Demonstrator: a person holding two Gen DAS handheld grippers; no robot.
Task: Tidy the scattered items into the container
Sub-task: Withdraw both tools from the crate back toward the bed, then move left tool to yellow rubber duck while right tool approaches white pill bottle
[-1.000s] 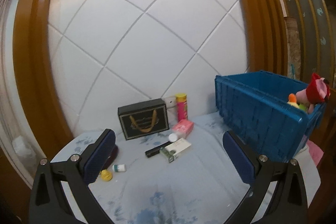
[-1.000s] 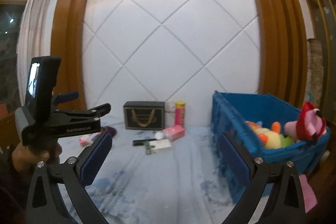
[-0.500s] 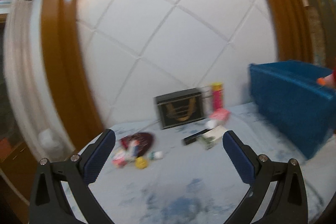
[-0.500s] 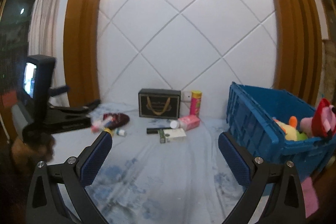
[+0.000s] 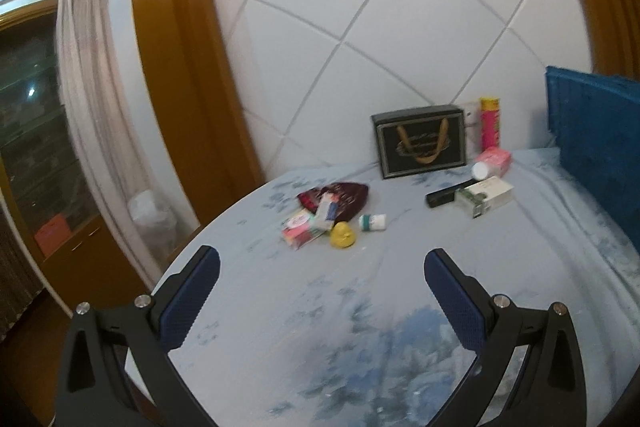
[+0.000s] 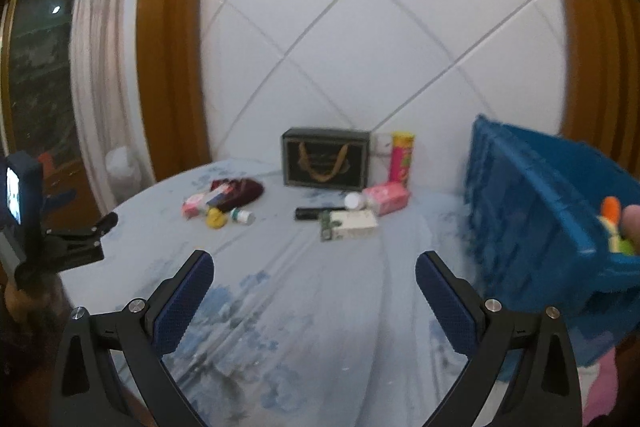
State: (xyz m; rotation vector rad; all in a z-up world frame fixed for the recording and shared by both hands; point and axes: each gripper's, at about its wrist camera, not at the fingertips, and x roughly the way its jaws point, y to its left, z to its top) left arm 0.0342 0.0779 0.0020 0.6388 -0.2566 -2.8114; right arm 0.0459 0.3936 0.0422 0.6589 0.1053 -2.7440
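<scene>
Small items lie scattered on a bed with a pale blue sheet [image 5: 304,339]. A left cluster holds a dark red pouch [image 5: 340,197], pink packets [image 5: 300,229], a yellow duck [image 5: 343,235] and a small white bottle [image 5: 373,222]. Further right lie a white box [image 5: 486,195], a black tube [image 5: 444,194], a pink pack [image 5: 496,159] and a white jar [image 5: 480,171]. The blue crate [image 6: 552,211] stands at the right with plush toys [image 6: 616,227] inside. My left gripper [image 5: 322,291] is open and empty above the near sheet. My right gripper [image 6: 314,291] is open and empty too.
A black gift bag [image 5: 420,145] and a pink-yellow can [image 5: 490,127] stand against the white padded headboard [image 5: 360,27]. A wooden frame and curtain [image 5: 92,87] are at the left, past the bed edge. The left gripper's body [image 6: 44,227] shows in the right wrist view.
Both grippers have swung left, bringing the left cluster of items into view and pushing the crate to the right edge. Both stay open and empty.
</scene>
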